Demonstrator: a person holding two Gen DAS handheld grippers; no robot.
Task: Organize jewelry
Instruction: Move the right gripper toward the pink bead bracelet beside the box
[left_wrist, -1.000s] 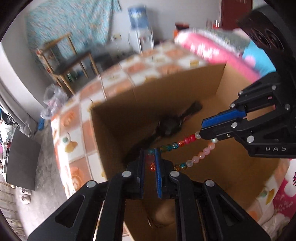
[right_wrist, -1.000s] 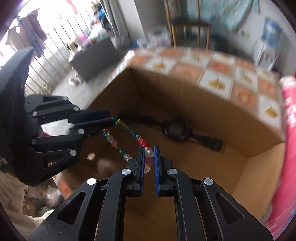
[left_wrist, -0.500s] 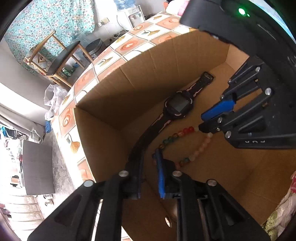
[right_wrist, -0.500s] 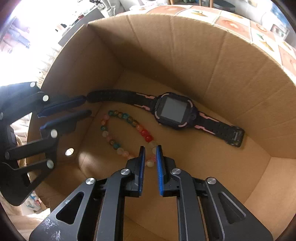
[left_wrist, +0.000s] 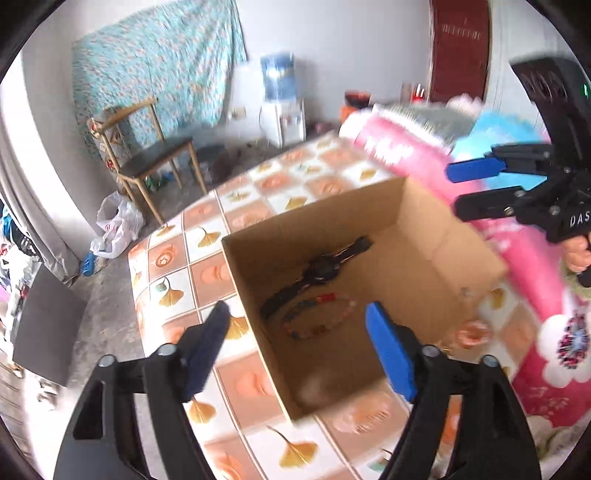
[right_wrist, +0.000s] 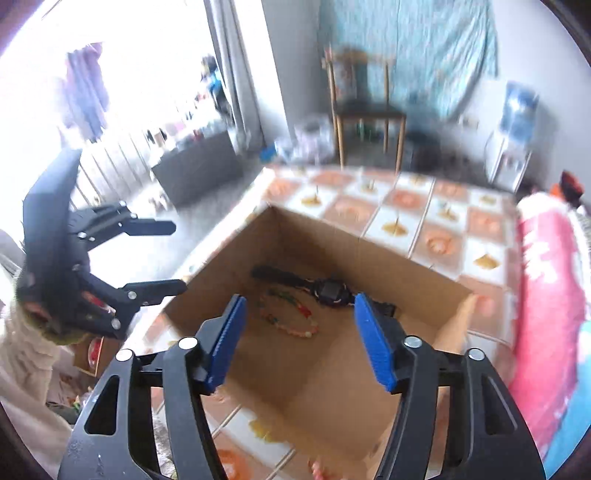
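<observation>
Both hand-held grippers, left (left_wrist: 295, 336) and right (right_wrist: 297, 332), have lifted clear of the cardboard box (left_wrist: 439, 236), their jaws having just been opening; both stand released, nothing between them. Beaded bracelet (left_wrist: 317, 314) lies on the box floor just beside the smartwatch (left_wrist: 321, 269). Deposit step judged complete. Next move: locate another jewelry piece; none visible.

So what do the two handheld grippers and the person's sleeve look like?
Both the left gripper and right gripper are black plastic with silver screws and ribbed blue finger pads. The right one carries white lettering. A cream knitted sleeve shows.
</observation>
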